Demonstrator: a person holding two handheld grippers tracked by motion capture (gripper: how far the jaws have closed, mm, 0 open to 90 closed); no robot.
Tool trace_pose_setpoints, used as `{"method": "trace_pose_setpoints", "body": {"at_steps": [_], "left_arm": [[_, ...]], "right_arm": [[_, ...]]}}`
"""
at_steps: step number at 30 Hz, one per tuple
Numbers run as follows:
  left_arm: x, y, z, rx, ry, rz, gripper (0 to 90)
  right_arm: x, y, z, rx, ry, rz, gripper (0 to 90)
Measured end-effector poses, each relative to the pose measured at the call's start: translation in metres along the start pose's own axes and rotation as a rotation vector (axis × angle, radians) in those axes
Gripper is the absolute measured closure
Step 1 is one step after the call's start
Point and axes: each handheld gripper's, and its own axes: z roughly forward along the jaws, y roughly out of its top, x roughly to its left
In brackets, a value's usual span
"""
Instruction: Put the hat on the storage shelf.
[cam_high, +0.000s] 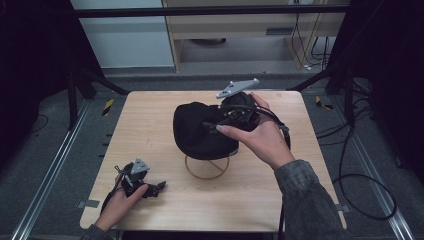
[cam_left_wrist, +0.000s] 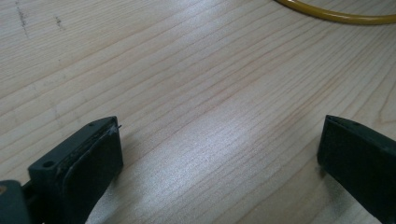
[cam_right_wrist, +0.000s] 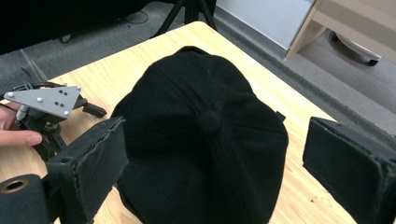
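Note:
A black cap sits on a yellow wire ring stand near the middle of the wooden table. My right gripper hovers over the cap's right side, held by a hand. In the right gripper view this gripper is open, its jaws wide apart to either side of the cap's crown with its top button. My left gripper rests low on the table at the front left. In its own view it is open over bare wood, with the yellow ring ahead.
The left gripper with its grey plate lies beyond the cap in the right gripper view. Black frame posts and rails flank the table. Cables trail on the floor at the right. A wooden cabinet stands behind the table.

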Motion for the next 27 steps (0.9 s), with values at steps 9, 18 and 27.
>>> {"method": "trace_pose_setpoints", "body": {"at_steps": [9, 18, 27], "left_arm": [[0.000, 0.000, 0.000, 0.002, 0.000, 0.002, 0.0], [0.000, 0.000, 0.000, 0.001, 0.001, 0.002, 0.0], [0.000, 0.000, 0.000, 0.001, 0.001, 0.002, 0.0]], "right_arm": [[-0.006, -0.013, -0.011, -0.007, -0.020, 0.014, 6.8], [-0.009, -0.026, -0.020, 0.003, -0.045, 0.009, 5.6], [-0.011, -0.041, -0.026, 0.008, -0.063, 0.015, 5.5]]}}
